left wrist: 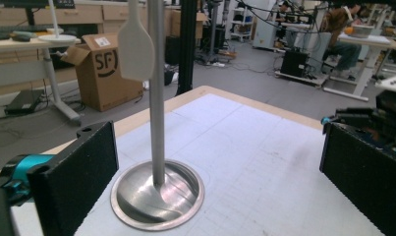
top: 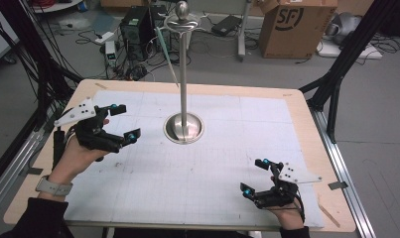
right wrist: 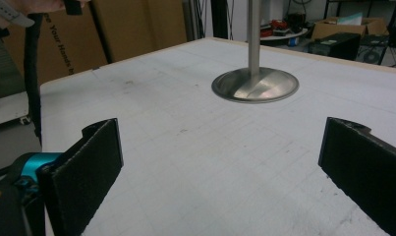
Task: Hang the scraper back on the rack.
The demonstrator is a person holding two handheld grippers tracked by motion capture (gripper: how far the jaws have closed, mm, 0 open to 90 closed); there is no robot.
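A polished metal stand (top: 183,89) rises from the middle of the table (top: 306,129): a slim round pole on a shallow dished base (left wrist: 157,195), topped by a small ball. A pale, flat spatula (top: 167,58) with a rounded paddle blade hangs from the stand's top crosspiece, just beside the pole and clear of the table; the left gripper view shows its smooth blade (left wrist: 135,46) against the pole. A white, faintly gridded mat covers the light wooden tabletop. The left gripper (top: 122,122) sits left of the base, its rough black foam-faced jaws spread wide with nothing between them. The right gripper (top: 255,176) rests well apart from the base toward the near right edge, jaws likewise wide and empty.
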